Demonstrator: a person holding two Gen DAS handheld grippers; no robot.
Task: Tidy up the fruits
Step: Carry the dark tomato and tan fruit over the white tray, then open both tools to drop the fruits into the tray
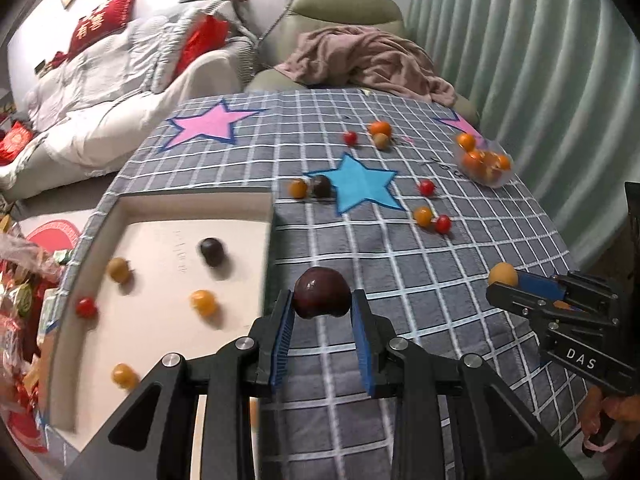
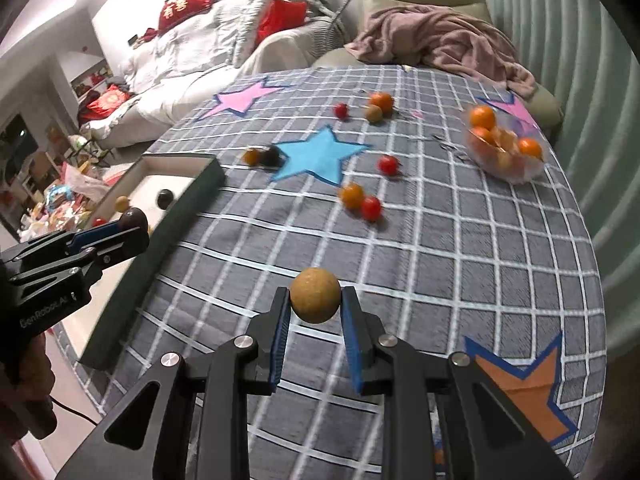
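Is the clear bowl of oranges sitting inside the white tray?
No, the clear bowl stands on the checked tablecloth, far across from the white tray.

We've got matte black linkage arms on the left gripper, silver round screws at each joint, blue ribbed pads lining the fingers. Over at three o'clock, our right gripper wears white "DAS" lettering.
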